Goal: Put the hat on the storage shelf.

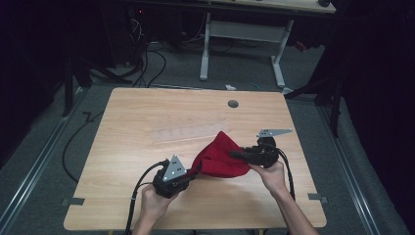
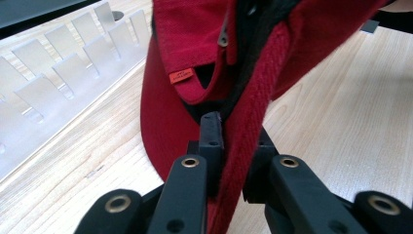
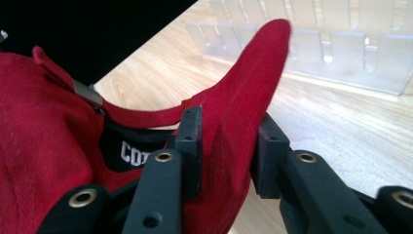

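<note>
A red cap with a black lining is held off the wooden table between both grippers. My left gripper is shut on the cap's lower left edge; in the left gripper view the red band runs between the jaws of that gripper, and a small orange tag shows above. My right gripper is shut on the cap's right side. In the right gripper view a fold of red cloth is pinched in that gripper, beside a metal strap buckle.
A clear plastic rack with upright slots lies flat on the table behind the cap, also seen as the rack and the rack. A grey cable hole sits near the far edge. Another desk's legs stand beyond.
</note>
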Demonstrator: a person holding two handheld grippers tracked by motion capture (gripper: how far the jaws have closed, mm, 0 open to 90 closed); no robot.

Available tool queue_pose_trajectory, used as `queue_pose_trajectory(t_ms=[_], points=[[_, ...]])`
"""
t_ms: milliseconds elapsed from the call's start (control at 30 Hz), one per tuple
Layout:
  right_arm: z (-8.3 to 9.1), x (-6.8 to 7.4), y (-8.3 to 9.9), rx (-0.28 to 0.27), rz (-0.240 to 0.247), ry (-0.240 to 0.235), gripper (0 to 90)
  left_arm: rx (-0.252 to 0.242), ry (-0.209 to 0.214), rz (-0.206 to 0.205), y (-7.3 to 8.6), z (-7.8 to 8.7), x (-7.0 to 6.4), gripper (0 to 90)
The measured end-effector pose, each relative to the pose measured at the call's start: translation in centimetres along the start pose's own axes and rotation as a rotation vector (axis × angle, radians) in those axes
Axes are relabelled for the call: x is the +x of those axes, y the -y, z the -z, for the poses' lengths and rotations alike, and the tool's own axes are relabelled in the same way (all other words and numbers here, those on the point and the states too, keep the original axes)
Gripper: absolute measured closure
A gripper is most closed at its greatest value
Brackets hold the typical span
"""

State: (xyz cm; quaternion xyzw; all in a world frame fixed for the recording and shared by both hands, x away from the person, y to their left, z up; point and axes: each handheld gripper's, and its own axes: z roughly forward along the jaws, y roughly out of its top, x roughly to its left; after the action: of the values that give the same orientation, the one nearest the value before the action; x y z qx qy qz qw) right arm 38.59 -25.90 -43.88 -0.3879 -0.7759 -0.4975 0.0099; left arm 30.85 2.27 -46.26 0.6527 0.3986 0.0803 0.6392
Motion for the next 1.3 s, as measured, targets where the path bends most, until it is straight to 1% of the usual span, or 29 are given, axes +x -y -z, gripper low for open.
queue_pose_trajectory(t_ms=[33, 100, 133, 200, 233, 333, 367, 400, 467, 533, 600, 633, 667, 700, 767, 800, 833, 867, 933, 967, 1000, 1033, 1067, 1100, 1133, 1167, 1200, 1233, 1300], points=[[0.0, -0.1, 0.0, -0.009, 0.000, 0.002, 68.3, -0.002, 0.005, 0.009, -0.2, 0.1, 0.1, 82.4], [0.1, -0.1, 0.0, -0.018, -0.002, 0.003, 67.4, -0.003, 0.007, 0.009, -0.3, 0.3, 0.1, 82.7], [0.2, 0.0, -0.1, -0.032, -0.008, 0.022, 64.5, -0.008, 0.014, 0.006, -0.4, 0.4, 0.1, 83.6], [0.3, 0.1, -0.4, -0.032, 0.001, 0.051, 61.6, -0.007, 0.017, 0.003, -0.4, 0.5, 0.2, 83.9], [0.3, 0.1, -0.4, -0.032, 0.001, 0.051, 61.6, -0.005, 0.020, 0.010, -0.5, 0.6, 0.3, 83.9], [0.6, 0.4, -0.7, -0.068, 0.011, 0.071, 56.5, 0.002, 0.015, 0.007, -0.8, 0.5, 0.4, 84.3], [0.9, 0.3, -0.9, -0.098, 0.004, 0.079, 52.7, 0.005, 0.014, 0.000, -0.9, 0.6, 0.4, 84.6], [1.0, 0.2, -0.9, -0.115, -0.003, 0.083, 51.2, 0.004, 0.011, 0.000, -1.0, 0.6, 0.4, 84.6], [1.4, 0.1, -1.1, -0.145, -0.010, 0.089, 48.8, -0.004, 0.006, 0.015, -1.1, 0.7, 0.5, 84.6], [1.7, -0.1, -1.2, -0.157, -0.015, 0.091, 47.3, -0.010, -0.005, 0.019, -1.2, 0.9, 0.7, 84.7], [2.3, -0.3, -1.4, -0.187, -0.015, 0.107, 44.7, -0.015, -0.011, 0.026, -1.4, 1.1, 1.0, 84.7], [2.9, -0.5, -1.5, -0.204, -0.023, 0.118, 43.3, -0.023, -0.012, 0.036, -1.5, 1.2, 1.3, 84.7], [2.9, -0.5, -1.5, -0.204, -0.023, 0.118, 43.3, -0.023, -0.012, 0.036, -1.5, 1.2, 1.3, 84.8], [3.1, -0.5, -1.4, -0.208, -0.019, 0.128, 43.2, -0.030, -0.013, 0.050, -1.7, 1.3, 1.5, 84.8], [3.4, -0.6, -0.8, -0.194, -0.016, 0.162, 42.9, -0.046, -0.022, 0.070, -2.0, 1.5, 2.1, 84.7], [3.4, -0.6, -0.8, -0.194, -0.016, 0.162, 42.9, -0.051, -0.025, 0.075, -2.1, 1.6, 2.2, 84.7], [3.3, -0.8, -0.3, -0.184, -0.006, 0.182, 42.4, -0.059, -0.028, 0.082, -2.2, 1.7, 2.4, 84.7], [3.3, -0.8, -0.3, -0.184, -0.006, 0.182, 42.4, -0.064, -0.032, 0.087, -2.3, 1.8, 2.6, 84.7], [3.0, -1.0, 0.3, -0.161, -0.003, 0.200, 41.4, -0.076, -0.042, 0.095, -2.5, 2.0, 2.9, 84.7], [2.5, -1.2, 0.9, -0.117, 0.017, 0.232, 41.0, -0.083, -0.047, 0.104, -2.6, 2.1, 3.0, 84.7], [2.5, -1.2, 0.9, -0.117, 0.017, 0.232, 41.0, -0.088, -0.052, 0.111, -2.7, 2.2, 3.1, 84.7], [2.2, -1.3, 1.3, -0.111, 0.025, 0.243, 40.9, -0.094, -0.057, 0.118, -2.9, 2.4, 3.2, 84.7], [1.9, -1.4, 1.7, -0.092, 0.026, 0.253, 41.0, -0.102, -0.063, 0.126, -3.1, 2.5, 3.3, 84.6], [1.2, -1.7, 2.5, -0.052, 0.045, 0.288, 42.7, -0.107, -0.069, 0.125, -3.2, 2.6, 3.4, 84.6], [0.9, -1.8, 3.0, -0.035, 0.036, 0.297, 42.6, -0.113, -0.073, 0.130, -3.4, 2.6, 3.5, 84.6], [0.9, -1.8, 3.0, -0.035, 0.036, 0.297, 42.6, -0.120, -0.077, 0.139, -3.5, 2.7, 3.6, 84.6], [0.6, -2.0, 3.5, -0.021, 0.033, 0.312, 43.0, -0.126, -0.077, 0.144, -3.8, 2.8, 3.7, 84.6], [0.2, -2.2, 4.0, -0.005, 0.035, 0.337, 43.4, -0.131, -0.078, 0.146, -3.9, 2.9, 3.8, 84.6], [-0.2, -2.4, 4.8, 0.011, 0.033, 0.372, 43.8, -0.142, -0.079, 0.156, -4.2, 3.0, 4.0, 84.6]])
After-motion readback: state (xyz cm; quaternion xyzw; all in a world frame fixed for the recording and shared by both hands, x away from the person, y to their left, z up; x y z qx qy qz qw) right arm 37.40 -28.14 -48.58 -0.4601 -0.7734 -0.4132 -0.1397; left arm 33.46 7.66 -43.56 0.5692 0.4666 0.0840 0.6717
